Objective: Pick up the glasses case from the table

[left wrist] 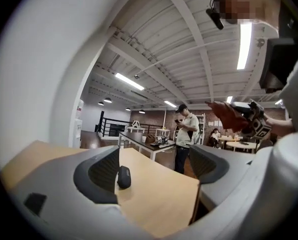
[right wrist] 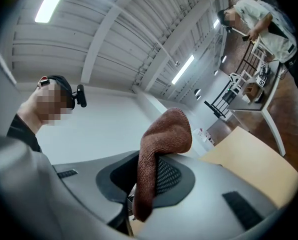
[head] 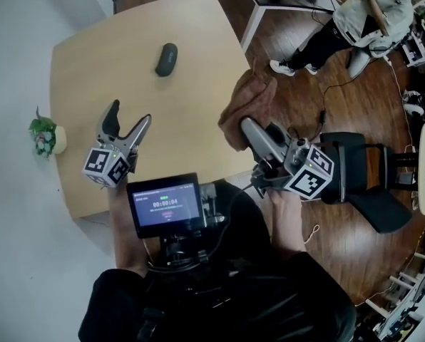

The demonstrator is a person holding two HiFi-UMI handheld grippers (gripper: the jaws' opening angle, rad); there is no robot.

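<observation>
Screen (head: 166, 205) (perhaps chest-mounted), left gripper (head: 130, 112) level, 2 jaws apart, empty, glasses case (head: 166, 59) ahead, right gripper (head: 247, 125) clamping brown cloth (head: 252, 95).

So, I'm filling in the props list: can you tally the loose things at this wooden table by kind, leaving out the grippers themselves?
Glasses case: 1
Brown cloth, clamped in the right gripper: 1
Small potted plant, at the table's left edge: 1
Total: 3
</observation>
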